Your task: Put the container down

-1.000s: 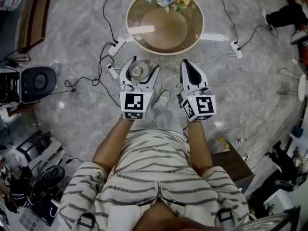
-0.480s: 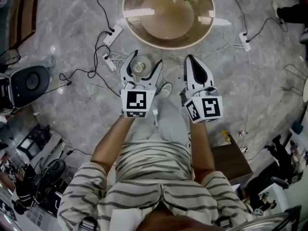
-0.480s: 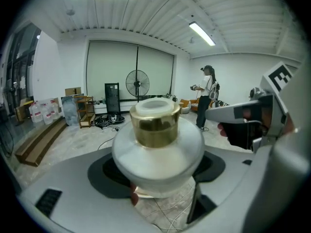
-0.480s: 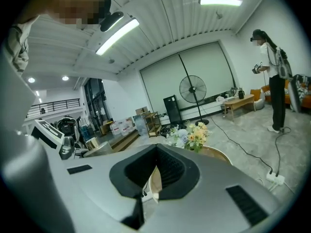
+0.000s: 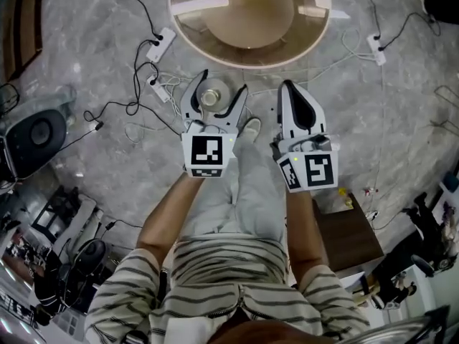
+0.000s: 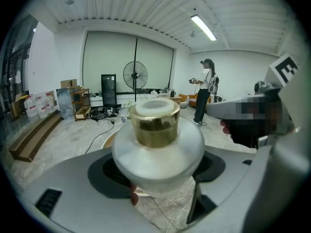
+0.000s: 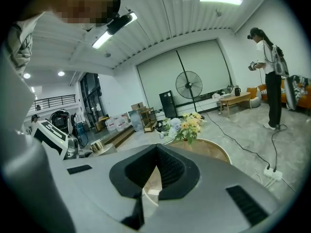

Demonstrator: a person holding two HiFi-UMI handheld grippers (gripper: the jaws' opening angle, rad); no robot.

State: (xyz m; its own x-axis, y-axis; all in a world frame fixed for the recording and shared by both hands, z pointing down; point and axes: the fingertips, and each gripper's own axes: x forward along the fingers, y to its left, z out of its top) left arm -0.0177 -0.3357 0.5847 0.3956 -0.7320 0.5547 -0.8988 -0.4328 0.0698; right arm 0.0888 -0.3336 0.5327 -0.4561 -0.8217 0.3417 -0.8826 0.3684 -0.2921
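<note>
A frosted glass container (image 5: 210, 97) with a gold cap is held between the jaws of my left gripper (image 5: 221, 90), above the marble floor just short of the round table (image 5: 215, 54). In the left gripper view the container (image 6: 158, 140) fills the middle, upright, with the left gripper (image 6: 158, 171) shut on its wide body. My right gripper (image 5: 292, 97) is beside it on the right, shut and holding nothing. In the right gripper view the right gripper (image 7: 156, 168) has its pads pressed together, pointing at the round table (image 7: 214, 152).
A flower bouquet (image 7: 185, 124) stands on the round table. Power strips (image 5: 159, 44) and cables (image 5: 129, 110) trail over the floor to the left. A brown box (image 5: 350, 241) sits at the right, black equipment (image 5: 32, 135) at the left. A person (image 6: 204, 89) stands far off.
The round table has drifted upward and grown larger in the head view, and both grippers sit slightly lower and further right. The left gripper still holds the container; the right stays shut.
</note>
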